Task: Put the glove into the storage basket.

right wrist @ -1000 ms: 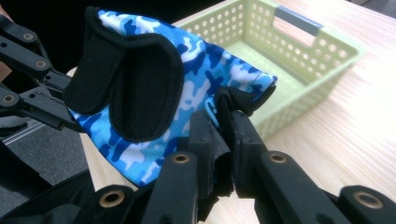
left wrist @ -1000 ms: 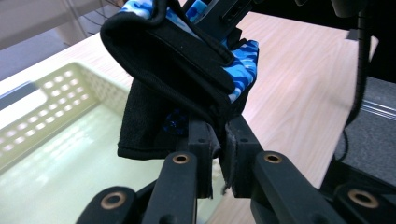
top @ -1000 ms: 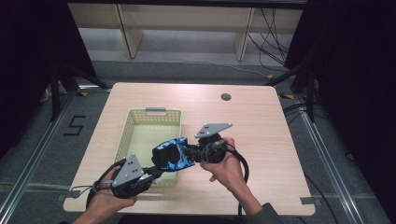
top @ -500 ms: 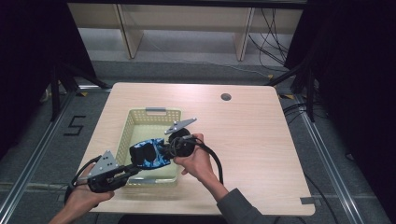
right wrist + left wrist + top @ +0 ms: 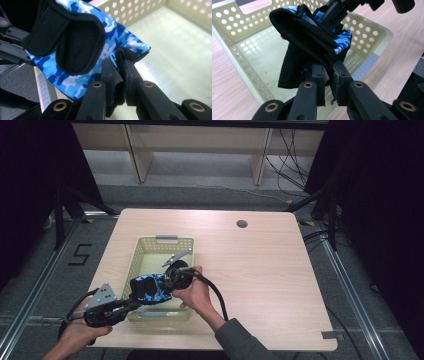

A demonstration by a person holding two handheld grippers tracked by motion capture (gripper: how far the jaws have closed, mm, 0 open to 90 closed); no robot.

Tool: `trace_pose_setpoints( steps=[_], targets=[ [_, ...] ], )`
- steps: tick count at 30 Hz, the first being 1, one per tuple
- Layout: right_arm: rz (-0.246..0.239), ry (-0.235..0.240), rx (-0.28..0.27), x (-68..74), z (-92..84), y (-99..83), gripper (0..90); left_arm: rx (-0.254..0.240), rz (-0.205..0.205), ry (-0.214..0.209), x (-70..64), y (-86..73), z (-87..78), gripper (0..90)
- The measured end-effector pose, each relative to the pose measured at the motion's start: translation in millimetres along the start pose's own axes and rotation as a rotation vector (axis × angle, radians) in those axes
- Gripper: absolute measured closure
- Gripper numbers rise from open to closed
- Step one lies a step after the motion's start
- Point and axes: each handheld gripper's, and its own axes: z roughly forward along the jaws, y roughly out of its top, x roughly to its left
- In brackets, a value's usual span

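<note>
A blue camouflage glove with black trim [image 5: 150, 289] hangs over the near part of a pale yellow perforated basket [image 5: 150, 251]. Both grippers hold it between them. My left gripper [image 5: 131, 304] comes in from the lower left and is shut on the glove's black edge [image 5: 312, 50]. From the right, my right gripper [image 5: 164, 281] is shut on the glove's blue fabric [image 5: 82, 75]. In the left gripper view the basket's [image 5: 234, 52] floor lies below the glove. The right gripper's jaws [image 5: 332, 12] show beyond the glove there.
The basket stands on the left half of a light wooden table [image 5: 250, 270]. A round cable hole [image 5: 242, 224] sits at the table's far right. The right gripper's cable [image 5: 215, 295] trails toward the front edge. Shelving stands beyond the table.
Both grippers have carried the glove leftward and down, from over the basket's right edge to over its near part. The left hand has drawn back toward the table's front left corner.
</note>
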Motion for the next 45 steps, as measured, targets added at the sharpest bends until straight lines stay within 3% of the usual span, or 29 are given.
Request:
trace_pose_setpoints(
  steps=[10, 11, 12, 13, 15, 17, 18, 19, 20, 22, 23, 26, 27, 30, 31, 34, 35, 37, 41, 44, 45],
  targets=[
    [0.035, 0.003, 0.062, 1.9, 16.5, -8.4, 82.1, 0.017, -0.003, -0.004, 0.6, -4.0, 1.6, 79.6],
    [0.048, -0.001, 0.077, 3.1, 17.8, -9.6, 82.1, 0.050, 0.022, -0.006, 2.8, -3.7, 0.0, 79.2],
    [0.048, -0.001, 0.077, 3.1, 17.8, -9.6, 82.1, 0.050, 0.022, -0.006, 2.8, -3.7, 0.0, 78.6],
    [0.051, -0.004, 0.089, 4.1, 18.7, -10.5, 82.0, 0.023, -0.018, -0.004, 1.3, -4.2, 1.8, 78.7],
    [0.051, -0.011, 0.096, 4.5, 19.5, -11.8, 82.0, 0.043, 0.014, 0.000, 4.4, -3.5, 0.3, 77.3],
    [0.059, -0.014, 0.100, 4.7, 19.7, -12.4, 82.0, 0.027, -0.011, 0.001, 2.9, -3.3, 0.6, 76.8],
    [0.056, -0.024, 0.106, 5.1, 19.7, -13.1, 82.0, 0.051, 0.008, 0.002, 4.0, -3.0, -1.7, 76.2],
    [0.062, -0.025, 0.112, 5.5, 19.8, -14.7, 82.0, 0.022, -0.017, 0.001, 3.0, -3.0, -0.9, 73.9],
    [0.062, -0.025, 0.112, 5.5, 19.8, -14.7, 82.0, 0.022, -0.017, 0.001, 3.0, -3.0, -0.9, 73.2],
    [0.049, -0.039, 0.129, 6.2, 18.9, -15.8, 82.0, 0.056, -0.002, 0.009, 4.5, -1.6, -5.7, 71.9],
    [0.028, -0.046, 0.129, 5.4, 19.0, -16.2, 82.0, 0.021, -0.037, 0.008, 3.3, -1.4, -4.9, 69.4],
    [0.030, -0.053, 0.142, 6.9, 18.5, -16.9, 81.9, 0.025, -0.027, 0.019, 6.7, 1.2, -11.3, 63.4],
    [0.032, -0.054, 0.142, 6.9, 18.5, -16.9, 81.9, 0.003, -0.059, 0.027, 5.3, 1.6, -11.8, 61.9],
    [0.022, -0.072, 0.138, 7.3, 17.8, -16.7, 81.7, -0.016, -0.079, 0.038, 5.6, 2.6, -14.7, 57.1],
    [0.028, -0.074, 0.141, 7.9, 17.3, -16.8, 81.6, -0.021, -0.067, 0.022, 6.4, 2.9, -14.8, 56.6],
    [0.027, -0.083, 0.134, 6.8, 15.1, -17.3, 81.3, -0.019, -0.076, 0.017, 2.4, 3.2, -16.2, 54.2],
    [0.031, -0.086, 0.134, 6.1, 13.8, -18.0, 81.0, -0.025, -0.098, 0.000, -1.6, 3.3, -16.2, 50.2],
    [0.030, -0.084, 0.134, 5.7, 13.4, -18.3, 80.9, -0.013, -0.090, 0.003, -3.9, 3.8, -17.8, 49.4],
    [0.019, -0.102, 0.146, 7.7, 11.8, -18.8, 78.7, -0.024, -0.113, -0.065, -16.5, 6.0, -20.6, 44.1],
    [0.015, -0.105, 0.147, 8.4, 11.2, -18.7, 77.5, -0.012, -0.097, -0.068, -21.3, 7.1, -21.6, 43.9],
    [0.010, -0.107, 0.153, 8.6, 11.0, -18.9, 76.4, -0.029, -0.098, -0.080, -23.5, 6.4, -20.0, 43.6]
  ],
)
